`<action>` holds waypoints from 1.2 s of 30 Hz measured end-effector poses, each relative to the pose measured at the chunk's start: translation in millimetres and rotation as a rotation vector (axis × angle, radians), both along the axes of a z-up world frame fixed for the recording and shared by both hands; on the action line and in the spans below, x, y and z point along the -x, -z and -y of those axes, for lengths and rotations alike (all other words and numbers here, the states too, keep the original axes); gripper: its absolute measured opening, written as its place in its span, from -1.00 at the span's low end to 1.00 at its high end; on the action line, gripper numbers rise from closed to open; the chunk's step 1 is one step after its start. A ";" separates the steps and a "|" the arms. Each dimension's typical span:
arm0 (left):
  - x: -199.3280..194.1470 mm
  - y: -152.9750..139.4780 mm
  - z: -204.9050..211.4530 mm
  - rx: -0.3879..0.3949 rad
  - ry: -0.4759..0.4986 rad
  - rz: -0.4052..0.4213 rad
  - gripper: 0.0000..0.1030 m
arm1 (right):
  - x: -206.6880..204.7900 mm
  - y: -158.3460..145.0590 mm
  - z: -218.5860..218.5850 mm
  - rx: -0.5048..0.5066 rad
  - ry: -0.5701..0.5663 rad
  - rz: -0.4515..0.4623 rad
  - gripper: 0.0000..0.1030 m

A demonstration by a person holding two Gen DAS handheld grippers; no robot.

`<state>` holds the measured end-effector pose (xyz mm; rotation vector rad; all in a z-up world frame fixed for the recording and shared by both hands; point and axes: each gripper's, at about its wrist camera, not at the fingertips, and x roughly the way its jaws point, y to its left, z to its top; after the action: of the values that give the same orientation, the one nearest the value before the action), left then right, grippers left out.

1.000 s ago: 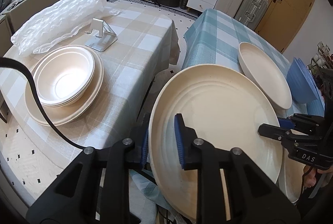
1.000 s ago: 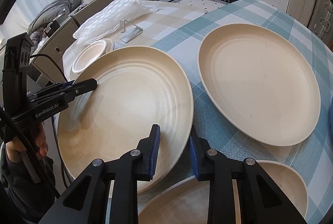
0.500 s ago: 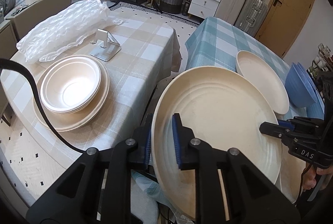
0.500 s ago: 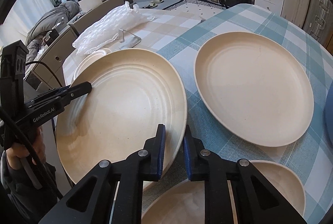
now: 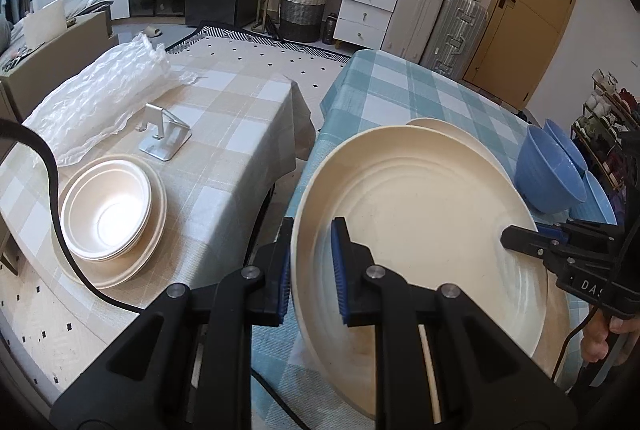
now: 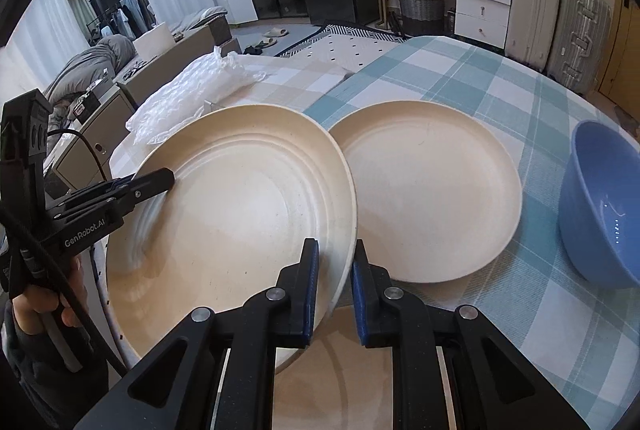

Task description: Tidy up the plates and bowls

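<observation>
A large cream plate [image 5: 420, 222] [image 6: 240, 230] with ringed grooves hangs above the blue-checked table, held from both sides. My left gripper [image 5: 310, 270] is shut on its left rim, and my right gripper [image 6: 334, 286] is shut on the opposite rim. Each gripper shows in the other's view, the right gripper [image 5: 516, 236] and the left gripper [image 6: 166, 180]. A second cream plate [image 6: 432, 190] lies flat behind it, and a third cream plate [image 6: 320, 370] lies under my right gripper. On the beige table, cream bowls [image 5: 106, 208] sit stacked on a plate.
Blue bowls [image 5: 548, 170] [image 6: 604, 202] stand at the right of the blue-checked table [image 6: 500, 86]. The beige-checked table [image 5: 224, 134] also holds bubble wrap [image 5: 100, 98] and a metal stand [image 5: 164, 134]. A gap separates the tables. A hand [image 6: 36, 306] grips the left handle.
Both grippers closed onto the large plate's rims and lifted it off the blue-checked table; it now hangs higher and overlaps the plate behind it.
</observation>
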<state>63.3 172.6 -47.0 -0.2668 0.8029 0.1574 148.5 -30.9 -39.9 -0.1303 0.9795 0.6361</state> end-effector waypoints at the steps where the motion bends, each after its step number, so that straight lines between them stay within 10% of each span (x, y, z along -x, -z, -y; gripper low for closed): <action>1: -4.3 -2.3 5.5 0.001 0.011 0.003 -0.71 | -2.0 -2.0 5.6 -0.002 0.011 -0.001 -0.70; 36: -153.4 -4.7 86.9 -0.071 0.182 0.002 -0.71 | -98.7 5.3 83.1 0.006 0.248 0.010 -0.70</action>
<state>216.7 85.7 -42.4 -0.1263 0.8134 0.0148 247.1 -114.0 -45.1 -0.0166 0.9692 0.4051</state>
